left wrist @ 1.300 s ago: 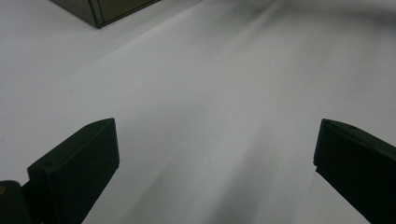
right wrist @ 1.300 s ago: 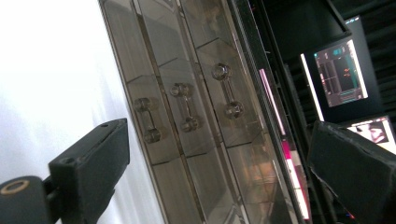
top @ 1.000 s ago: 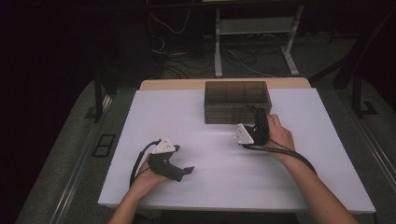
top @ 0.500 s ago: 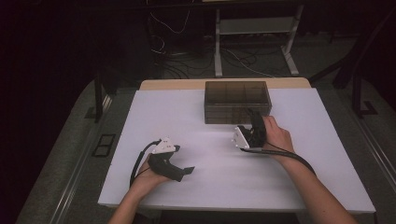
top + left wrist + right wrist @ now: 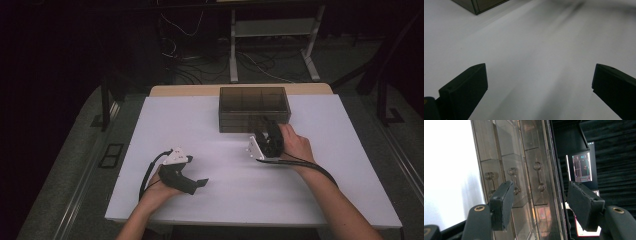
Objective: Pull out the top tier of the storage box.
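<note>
Covering most of the tabletop in front of you is a white rectangular sheet, with a strip of pale wood showing at its far edge. Dark grey carpet lies around the table. Beyond it the room is dim, with loose cables on the floor and the white metal legs of a stand at the back. In the right gripper view a small lit screen glows in the darkness.

A smoky, see-through plastic organiser box with small drawers sits at the far middle of the sheet.

Your left gripper rests near the front left of the sheet, its jaws spread wide over bare white surface, holding nothing. A corner of the box shows far ahead in the left gripper view.

Your right gripper is just in front of the box, touching or nearly touching its front face. In the right gripper view it is rolled on its side, jaws moderately apart and empty, with the drawer fronts and their small handles close ahead.

Compared with a second ago, your right hand has moved a little leftward and nearer you along the box front; your left hand has not moved.
</note>
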`<state>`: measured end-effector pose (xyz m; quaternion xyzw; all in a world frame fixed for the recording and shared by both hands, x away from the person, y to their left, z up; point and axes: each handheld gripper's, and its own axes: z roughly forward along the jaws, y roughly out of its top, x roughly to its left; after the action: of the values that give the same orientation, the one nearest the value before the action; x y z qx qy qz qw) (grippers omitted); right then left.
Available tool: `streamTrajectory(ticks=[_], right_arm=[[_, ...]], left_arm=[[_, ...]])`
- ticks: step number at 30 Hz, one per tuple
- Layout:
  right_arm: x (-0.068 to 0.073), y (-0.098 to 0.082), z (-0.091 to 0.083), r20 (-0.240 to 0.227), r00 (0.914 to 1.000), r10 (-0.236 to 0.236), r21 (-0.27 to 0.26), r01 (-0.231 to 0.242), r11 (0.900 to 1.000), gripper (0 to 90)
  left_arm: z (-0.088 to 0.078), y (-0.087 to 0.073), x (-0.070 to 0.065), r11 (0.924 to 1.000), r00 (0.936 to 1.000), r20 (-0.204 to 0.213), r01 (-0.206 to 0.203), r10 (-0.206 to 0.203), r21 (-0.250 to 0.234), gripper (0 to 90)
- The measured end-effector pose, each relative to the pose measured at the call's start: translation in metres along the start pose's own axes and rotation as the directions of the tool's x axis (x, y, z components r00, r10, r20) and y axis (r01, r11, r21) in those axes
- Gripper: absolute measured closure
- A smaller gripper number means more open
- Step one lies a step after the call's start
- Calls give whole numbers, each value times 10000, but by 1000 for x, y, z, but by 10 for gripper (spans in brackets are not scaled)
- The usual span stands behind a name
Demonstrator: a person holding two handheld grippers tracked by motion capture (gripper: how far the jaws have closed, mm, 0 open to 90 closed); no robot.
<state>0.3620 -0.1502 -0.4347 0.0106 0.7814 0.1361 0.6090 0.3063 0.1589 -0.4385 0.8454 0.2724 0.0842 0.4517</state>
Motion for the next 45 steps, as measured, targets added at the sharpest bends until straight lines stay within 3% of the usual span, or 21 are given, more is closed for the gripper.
streamTrajectory(ticks=[8, 23, 45], right_arm=[[2, 2, 4, 192, 9997, -134, 158, 131, 9998, 491], [0, 5, 17, 112, 9995, -308, 559, 302, 9980, 672], [0, 4, 23, 115, 9989, -461, 819, 450, 9956, 779]], left_arm=[[-1, 0, 0, 10000, 10000, -10, -6, 6, -13, 0], [0, 0, -1, 10000, 10000, 0, -19, 19, -15, 0], [0, 0, -1, 10000, 10000, 7, -24, 24, -9, 0]])
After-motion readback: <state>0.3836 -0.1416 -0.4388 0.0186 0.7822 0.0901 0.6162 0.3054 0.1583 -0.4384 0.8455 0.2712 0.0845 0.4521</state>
